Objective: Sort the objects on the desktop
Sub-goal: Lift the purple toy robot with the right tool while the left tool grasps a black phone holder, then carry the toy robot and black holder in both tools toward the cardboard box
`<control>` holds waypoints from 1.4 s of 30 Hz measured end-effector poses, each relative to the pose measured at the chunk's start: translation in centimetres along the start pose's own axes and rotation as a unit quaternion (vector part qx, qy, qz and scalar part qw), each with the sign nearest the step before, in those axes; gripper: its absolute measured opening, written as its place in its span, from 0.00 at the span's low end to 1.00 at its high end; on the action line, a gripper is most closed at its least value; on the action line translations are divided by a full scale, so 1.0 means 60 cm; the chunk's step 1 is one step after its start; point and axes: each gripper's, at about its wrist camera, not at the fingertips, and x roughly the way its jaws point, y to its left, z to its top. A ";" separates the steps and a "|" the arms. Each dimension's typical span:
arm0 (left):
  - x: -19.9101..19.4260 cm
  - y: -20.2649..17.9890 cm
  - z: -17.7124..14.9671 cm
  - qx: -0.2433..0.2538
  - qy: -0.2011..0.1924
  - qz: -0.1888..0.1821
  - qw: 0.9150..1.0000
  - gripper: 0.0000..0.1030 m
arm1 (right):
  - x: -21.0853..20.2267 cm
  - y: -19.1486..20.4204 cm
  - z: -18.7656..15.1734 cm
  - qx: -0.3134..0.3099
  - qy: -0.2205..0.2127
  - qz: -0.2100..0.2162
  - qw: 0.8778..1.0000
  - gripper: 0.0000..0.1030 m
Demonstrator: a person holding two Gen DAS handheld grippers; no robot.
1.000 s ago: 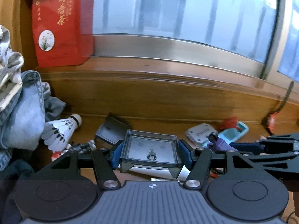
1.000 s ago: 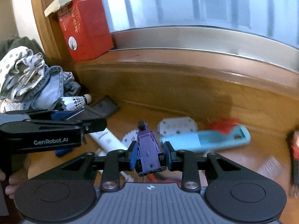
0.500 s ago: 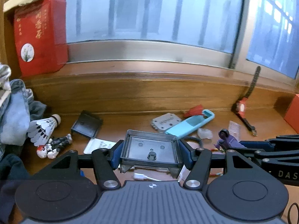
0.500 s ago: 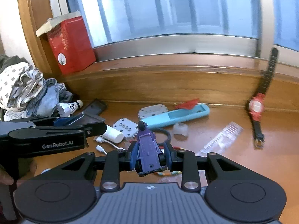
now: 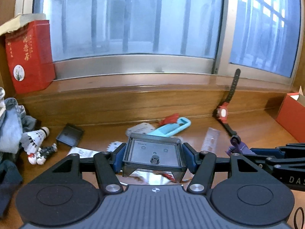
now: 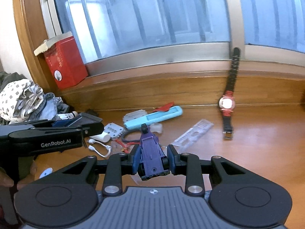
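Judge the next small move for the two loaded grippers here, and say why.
Probably carry both toward the open red box at the right and release there. The left gripper is clamped on the smoky plastic tray, the right gripper on the purple toy, both held above the cluttered desk. Nothing else looks like a container.

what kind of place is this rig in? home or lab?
Most likely a home: a wooden desktop set against a barred window, a heap of clothes at its left end, and personal clutter such as a red wristwatch and a shuttlecock.
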 end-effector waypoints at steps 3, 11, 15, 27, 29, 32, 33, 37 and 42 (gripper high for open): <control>-0.003 -0.039 -0.003 0.004 0.002 0.001 1.000 0.59 | -0.028 -0.030 -0.004 0.002 -0.006 0.001 1.000 0.31; -0.009 -0.141 -0.015 0.002 0.006 0.003 1.000 0.59 | -0.090 -0.122 -0.020 0.005 -0.006 0.000 1.000 0.31; -0.012 -0.190 -0.024 -0.007 0.008 0.009 1.000 0.59 | -0.117 -0.166 -0.027 -0.003 -0.005 0.005 1.000 0.31; -0.020 -0.297 -0.027 -0.004 0.008 0.009 1.000 0.60 | -0.180 -0.260 -0.047 -0.001 -0.004 0.019 1.000 0.31; -0.018 -0.309 -0.022 0.005 0.007 0.003 1.000 0.59 | -0.187 -0.269 -0.047 0.005 -0.011 0.018 1.000 0.31; -0.010 -0.322 -0.012 0.015 0.005 -0.011 1.000 0.59 | -0.196 -0.280 -0.045 0.014 -0.017 0.000 1.000 0.31; -0.006 -0.326 -0.009 0.017 0.005 -0.018 1.000 0.59 | -0.198 -0.282 -0.044 0.017 -0.018 -0.006 1.000 0.31; 0.008 -0.343 0.001 0.032 -0.002 -0.042 0.999 0.60 | -0.216 -0.295 -0.046 0.030 -0.034 -0.031 0.999 0.31; 0.014 -0.367 0.002 0.051 -0.002 -0.064 0.997 0.59 | -0.235 -0.314 -0.062 0.056 -0.054 -0.057 0.995 0.31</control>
